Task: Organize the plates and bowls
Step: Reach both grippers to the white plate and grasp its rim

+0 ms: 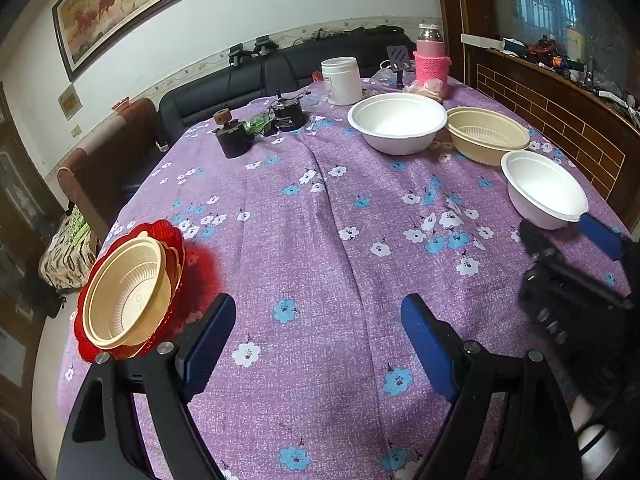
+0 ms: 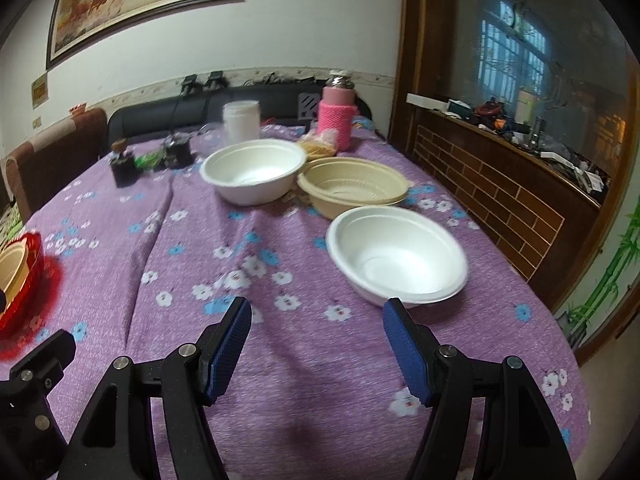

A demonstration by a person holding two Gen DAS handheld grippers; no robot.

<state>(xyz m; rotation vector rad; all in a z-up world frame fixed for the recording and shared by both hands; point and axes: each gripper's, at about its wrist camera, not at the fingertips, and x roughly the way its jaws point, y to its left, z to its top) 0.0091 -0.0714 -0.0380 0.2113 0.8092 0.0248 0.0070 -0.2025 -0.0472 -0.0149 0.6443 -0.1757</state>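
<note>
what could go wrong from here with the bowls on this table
The red plate holding a beige bowl sits at the table edge, close to the open left gripper; a nudge might tip it off. The near white bowl looks light and could slide when the open right gripper closes on its rim. The cloth is creased, so bowls may wobble.

bowl in plate left | three bowls right

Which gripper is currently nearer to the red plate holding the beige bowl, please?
Left. The left gripper hovers open with the red plate just beside its left finger; the right gripper sits farther right, by the near white bowl.
</note>
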